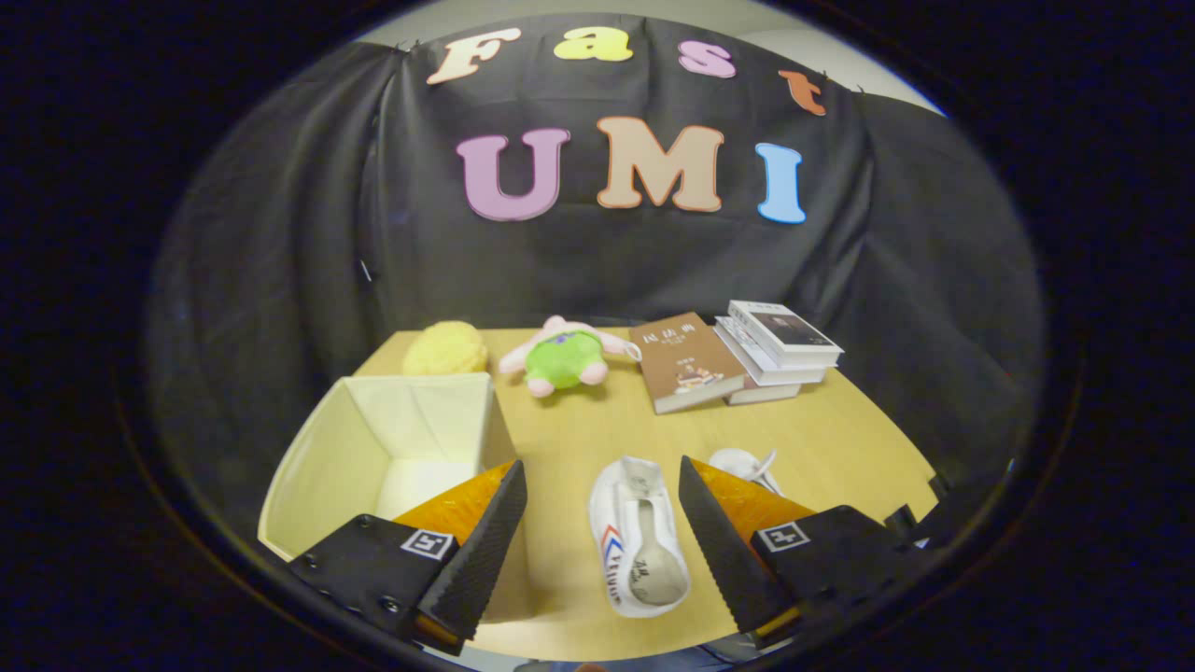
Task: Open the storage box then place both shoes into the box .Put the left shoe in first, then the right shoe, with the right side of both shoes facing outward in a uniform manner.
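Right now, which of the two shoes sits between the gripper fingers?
The white shoe with red-and-blue side stripes, lying between the open gripper fingers, opening facing up. The other shoe lies beyond the right finger, mostly hidden behind it.

My one camera rides the gripper (602,509), looking forward and down along both spread fingers, close above the wooden table (840,439); booth wall fills the upper frame

Even overhead light, soft shadows, sharp centre, strong fisheye bending toward edges.
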`<state>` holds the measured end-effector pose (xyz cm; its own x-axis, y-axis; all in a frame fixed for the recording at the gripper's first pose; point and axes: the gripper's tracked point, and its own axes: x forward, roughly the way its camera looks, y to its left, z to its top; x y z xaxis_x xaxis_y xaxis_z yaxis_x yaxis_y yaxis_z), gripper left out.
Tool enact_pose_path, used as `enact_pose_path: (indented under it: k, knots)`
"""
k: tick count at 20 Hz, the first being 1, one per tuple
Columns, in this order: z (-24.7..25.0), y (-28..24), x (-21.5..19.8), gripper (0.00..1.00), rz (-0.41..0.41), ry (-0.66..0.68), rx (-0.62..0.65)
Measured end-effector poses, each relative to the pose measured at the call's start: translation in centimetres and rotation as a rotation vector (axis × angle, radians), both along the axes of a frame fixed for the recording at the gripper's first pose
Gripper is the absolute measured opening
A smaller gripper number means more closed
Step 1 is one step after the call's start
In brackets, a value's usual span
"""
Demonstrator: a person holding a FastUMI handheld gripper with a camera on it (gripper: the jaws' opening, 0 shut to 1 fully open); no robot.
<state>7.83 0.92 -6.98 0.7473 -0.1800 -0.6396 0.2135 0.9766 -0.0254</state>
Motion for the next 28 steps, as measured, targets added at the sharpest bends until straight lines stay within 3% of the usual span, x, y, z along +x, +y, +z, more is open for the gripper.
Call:
enact_pose_path:
  k: [7,10,16,23,26,28]
  knots:
    - [-7.1,-4.1,-2.2,1.00,-0.004,0.284,-0.054]
    - [-9.2,-5.0,-2.4,1.00,-0.014,0.339,-0.041]
    - [-11.7,-6.4,-4.1,0.88,-0.030,0.464,-0.054]
    - [-14.6,-6.3,-3.7,0.88,0.010,0.540,-0.047]
    - [-16.1,-6.3,-2.3,0.72,0.056,0.562,-0.053]
    - [-16.9,-6.2,-1.2,0.67,0.074,0.560,-0.043]
